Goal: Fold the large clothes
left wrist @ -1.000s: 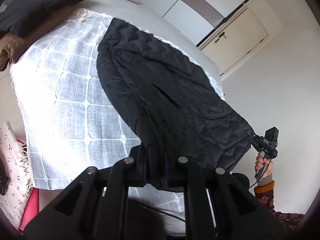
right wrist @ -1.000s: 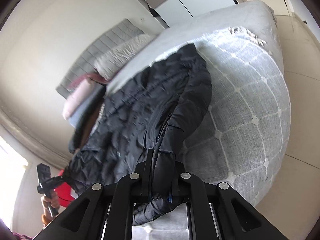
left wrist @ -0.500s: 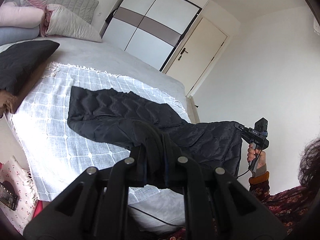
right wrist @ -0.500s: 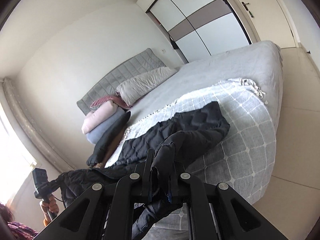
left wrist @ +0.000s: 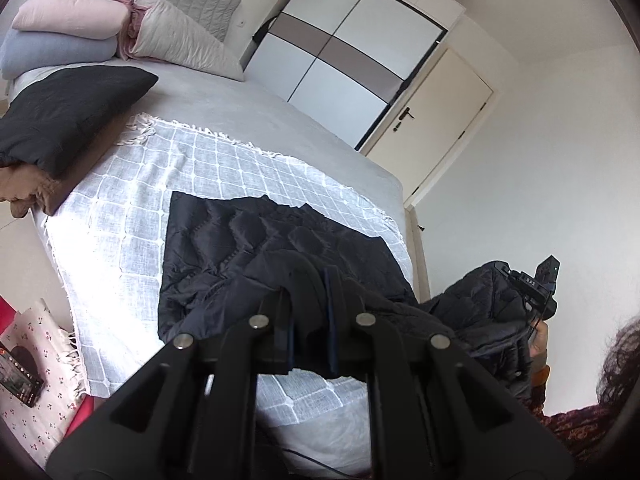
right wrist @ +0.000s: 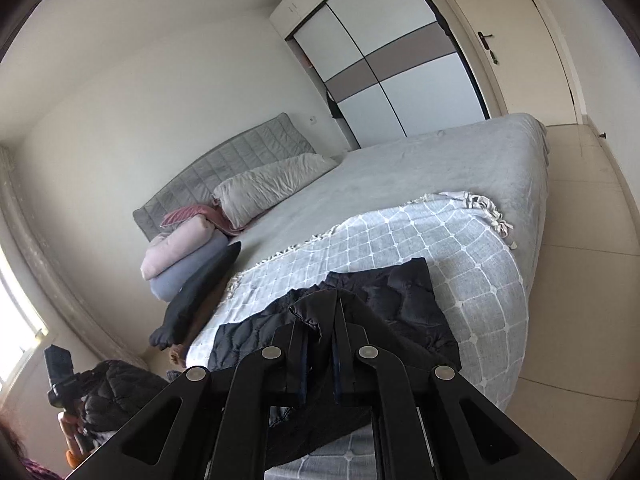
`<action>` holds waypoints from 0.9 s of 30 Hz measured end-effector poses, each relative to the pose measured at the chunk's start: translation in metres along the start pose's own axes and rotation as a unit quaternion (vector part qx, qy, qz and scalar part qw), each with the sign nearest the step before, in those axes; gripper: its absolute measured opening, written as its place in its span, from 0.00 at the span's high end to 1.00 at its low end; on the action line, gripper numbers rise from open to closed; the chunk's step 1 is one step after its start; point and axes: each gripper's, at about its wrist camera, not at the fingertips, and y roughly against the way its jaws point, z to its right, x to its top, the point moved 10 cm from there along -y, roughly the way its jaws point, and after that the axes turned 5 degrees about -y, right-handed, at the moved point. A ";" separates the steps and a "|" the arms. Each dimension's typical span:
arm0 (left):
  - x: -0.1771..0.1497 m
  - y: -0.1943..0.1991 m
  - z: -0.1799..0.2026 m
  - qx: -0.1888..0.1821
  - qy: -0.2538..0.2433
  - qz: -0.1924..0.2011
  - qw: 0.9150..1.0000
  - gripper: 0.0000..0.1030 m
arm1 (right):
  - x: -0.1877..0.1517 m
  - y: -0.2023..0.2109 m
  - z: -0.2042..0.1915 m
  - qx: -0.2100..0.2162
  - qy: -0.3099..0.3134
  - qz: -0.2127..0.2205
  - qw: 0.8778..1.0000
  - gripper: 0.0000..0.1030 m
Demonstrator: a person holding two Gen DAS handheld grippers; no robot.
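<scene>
A large black quilted jacket (left wrist: 240,248) lies partly on the white checked blanket (left wrist: 120,208) on the bed; it also shows in the right wrist view (right wrist: 400,300). My left gripper (left wrist: 310,304) is shut on one bunched edge of the jacket near the bed's front edge. My right gripper (right wrist: 320,320) is shut on another edge. The right gripper also shows in the left wrist view (left wrist: 532,284) with jacket cloth hanging from it off the bed. The left gripper shows in the right wrist view (right wrist: 60,384), holding cloth low beside the bed.
A black cushion (left wrist: 68,112) and stacked pillows (left wrist: 72,32) lie at the head of the bed. A phone (left wrist: 16,376) lies on a cherry-print cloth at the lower left. A wardrobe (left wrist: 348,48) and a door (left wrist: 436,128) stand beyond the bed.
Both grippers have come down and back with the jacket. It was stretched taut in the air; now its far part rests on the blanket and the held edges sag.
</scene>
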 end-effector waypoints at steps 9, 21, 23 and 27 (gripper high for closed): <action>0.037 -0.122 -0.088 0.076 0.064 -0.054 0.994 0.85 | 0.031 -0.129 0.057 -0.050 -0.051 -0.042 0.997 0.93; -0.006 -0.252 -0.174 0.088 0.139 -0.125 0.979 0.77 | -0.026 -0.280 0.152 -0.124 -0.099 -0.150 0.976 0.86; -0.004 -0.247 -0.170 0.078 0.144 -0.126 0.978 0.70 | -0.027 -0.279 0.152 -0.112 -0.107 -0.149 0.977 0.84; 0.011 -0.216 -0.154 0.041 0.144 -0.113 0.982 0.29 | -0.014 -0.253 0.137 -0.080 -0.103 -0.138 0.982 0.35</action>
